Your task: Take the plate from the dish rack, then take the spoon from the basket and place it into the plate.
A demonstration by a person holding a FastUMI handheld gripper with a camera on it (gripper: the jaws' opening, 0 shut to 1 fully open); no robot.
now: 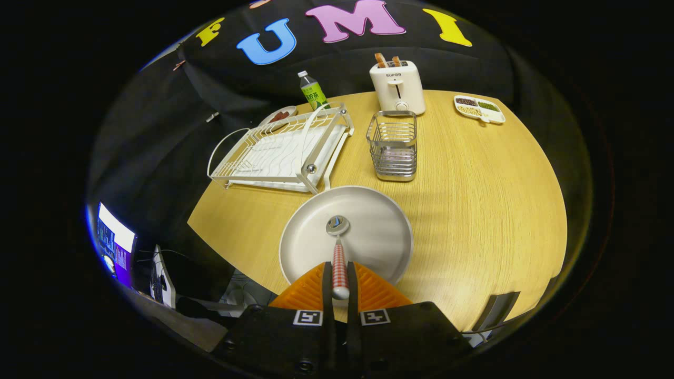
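The round light-wood tabletop (474, 200) spreads out ahead of the claw; its near edge is cut off behind the claw's body, and the dim area beside it, with a lit screen (113, 245), is hard to make out. Beyond the claw and off to its left stands the white wire dish rack (279, 152), its slots bare, with a small dish (279, 116) half hidden behind its far rail and a green-labelled plastic bottle (313, 92) just past that. Straight ahead, the round white plate (379, 237) lies flat on the tabletop, its near rim covered by the fingers. Beyond the plate sits the square metal wire basket (394, 145); what lies in its bottom is too blurred to tell. Farther still stands a cream toaster (397, 87) with two slices poking up, and to its right a small divided white tray (479, 109) of grains.

The claw (340, 287) points forward and down over the plate's near edge, its fingers drawn narrow and pressing on the red-and-white checked handle of the metal spoon (337, 225). The spoon reaches ahead from between the fingers, its bowl over the middle of the plate; whether it touches the plate is unclear.
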